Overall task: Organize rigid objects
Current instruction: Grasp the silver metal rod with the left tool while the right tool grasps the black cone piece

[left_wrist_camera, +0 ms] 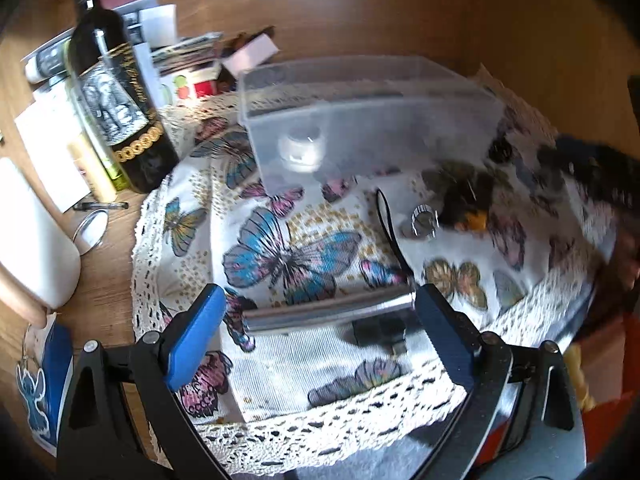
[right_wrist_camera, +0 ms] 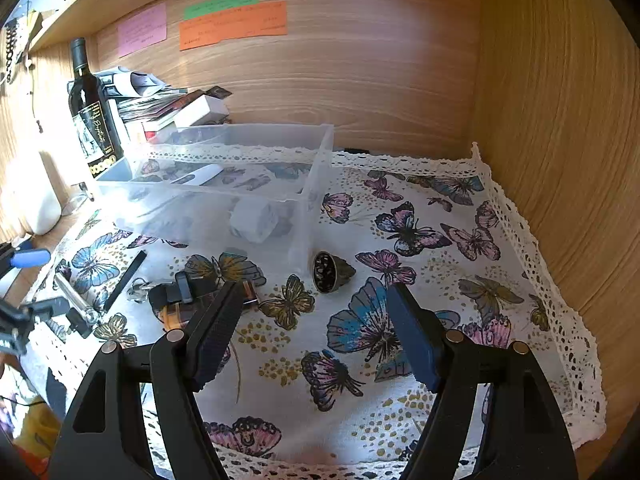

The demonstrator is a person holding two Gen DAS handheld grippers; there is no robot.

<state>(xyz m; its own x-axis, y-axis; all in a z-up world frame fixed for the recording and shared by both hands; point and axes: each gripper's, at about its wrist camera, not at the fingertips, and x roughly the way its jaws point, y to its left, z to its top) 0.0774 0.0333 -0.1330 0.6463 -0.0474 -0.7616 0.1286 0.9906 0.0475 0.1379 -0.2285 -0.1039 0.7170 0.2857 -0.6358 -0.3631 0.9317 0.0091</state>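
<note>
My left gripper [left_wrist_camera: 320,312] is open around a silver metal cylinder [left_wrist_camera: 328,312] with a black strap, which lies on the butterfly cloth [left_wrist_camera: 280,376]; the right pad touches its end, the left pad stands just off it. Beyond stands a clear plastic box [left_wrist_camera: 360,120] with a white jar [left_wrist_camera: 300,150] inside. My right gripper [right_wrist_camera: 316,332] is open and empty above the cloth [right_wrist_camera: 420,216]. Ahead of it lie a dark bronze cup [right_wrist_camera: 330,272], a black and orange object [right_wrist_camera: 180,300] and the clear box [right_wrist_camera: 224,188] with the white jar [right_wrist_camera: 254,220].
A wine bottle [left_wrist_camera: 112,92] and paper stacks [left_wrist_camera: 172,52] stand at the left on the wooden desk. A white container [left_wrist_camera: 32,240] is at the far left. A small glass piece [left_wrist_camera: 422,222] lies beside dark objects [left_wrist_camera: 468,196]. Wooden walls [right_wrist_camera: 560,120] close the back and right.
</note>
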